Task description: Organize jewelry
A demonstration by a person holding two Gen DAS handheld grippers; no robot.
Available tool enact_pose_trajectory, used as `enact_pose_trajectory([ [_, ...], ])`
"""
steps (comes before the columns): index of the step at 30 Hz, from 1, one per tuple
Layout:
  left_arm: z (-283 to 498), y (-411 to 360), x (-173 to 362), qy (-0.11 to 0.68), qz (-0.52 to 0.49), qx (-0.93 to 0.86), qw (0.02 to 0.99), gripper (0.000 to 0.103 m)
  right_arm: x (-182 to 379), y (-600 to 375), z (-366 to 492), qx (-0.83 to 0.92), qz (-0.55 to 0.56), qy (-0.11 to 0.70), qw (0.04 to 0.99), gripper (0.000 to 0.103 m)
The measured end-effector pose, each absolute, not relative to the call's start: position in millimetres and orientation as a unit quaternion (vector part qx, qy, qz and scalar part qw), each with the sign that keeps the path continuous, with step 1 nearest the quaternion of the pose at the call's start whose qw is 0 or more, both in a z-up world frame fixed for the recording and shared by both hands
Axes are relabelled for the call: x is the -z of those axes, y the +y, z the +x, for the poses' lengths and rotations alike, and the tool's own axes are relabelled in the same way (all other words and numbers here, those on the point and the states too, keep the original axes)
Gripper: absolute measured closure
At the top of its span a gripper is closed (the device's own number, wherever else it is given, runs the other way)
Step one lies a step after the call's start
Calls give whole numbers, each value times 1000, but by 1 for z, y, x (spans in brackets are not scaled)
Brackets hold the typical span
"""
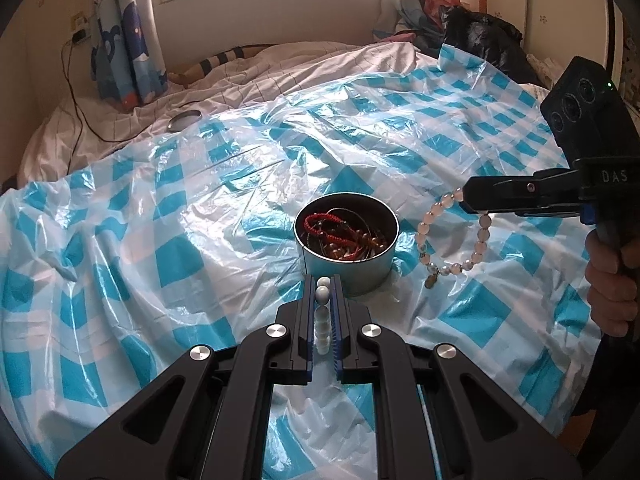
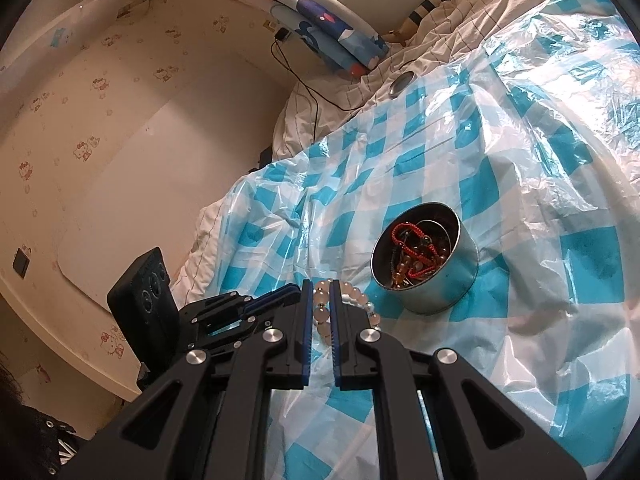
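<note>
In the left wrist view, the left gripper (image 1: pixel 324 286) is pinching a white bead bracelet (image 1: pixel 322 312) between its nearly closed jaws, the beads running in a line along the blue pads, with two of them poking out past the fingertips. Just beyond those tips, a round metal tin (image 1: pixel 347 270) is sitting on the blue-and-white checked plastic sheet (image 1: pixel 160 216) that is covering the bed, and a red cord bracelet (image 1: pixel 320 224) is lying tangled with brown beads inside it. To the right of the tin, the right gripper (image 1: pixel 466 196) is reaching in from the side with its jaws clamped narrowly on a pink bead bracelet (image 1: pixel 424 236), whose loop is hanging down above the sheet with a small charm at the bottom; a hand (image 1: pixel 610 276) is gripping its handle at the frame's edge. A metal lid (image 1: pixel 184 120) is lying well apart on the pale bedsheet near the curtain. In the right wrist view, the right gripper (image 2: pixel 321 288) is squeezing the pink bead bracelet (image 2: pixel 322 314) between close-set pads, beads curling off to the right. The tin (image 2: pixel 448 284) is standing just to the right of the tips, and the left gripper (image 2: pixel 294 290) is showing beside them on the left.
</note>
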State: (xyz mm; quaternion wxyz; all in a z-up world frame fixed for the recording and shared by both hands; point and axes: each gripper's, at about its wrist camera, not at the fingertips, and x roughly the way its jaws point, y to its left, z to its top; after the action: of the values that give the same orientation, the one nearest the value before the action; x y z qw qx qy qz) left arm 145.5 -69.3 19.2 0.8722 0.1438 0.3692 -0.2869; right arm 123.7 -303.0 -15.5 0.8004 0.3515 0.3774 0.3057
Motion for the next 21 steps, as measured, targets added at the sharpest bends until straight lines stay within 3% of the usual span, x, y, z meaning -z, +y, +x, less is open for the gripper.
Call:
enact_pose_trajectory([
  [21, 153, -81, -52, 315, 80, 303, 896, 96, -2, -321, 140, -301, 381, 326, 811, 94],
])
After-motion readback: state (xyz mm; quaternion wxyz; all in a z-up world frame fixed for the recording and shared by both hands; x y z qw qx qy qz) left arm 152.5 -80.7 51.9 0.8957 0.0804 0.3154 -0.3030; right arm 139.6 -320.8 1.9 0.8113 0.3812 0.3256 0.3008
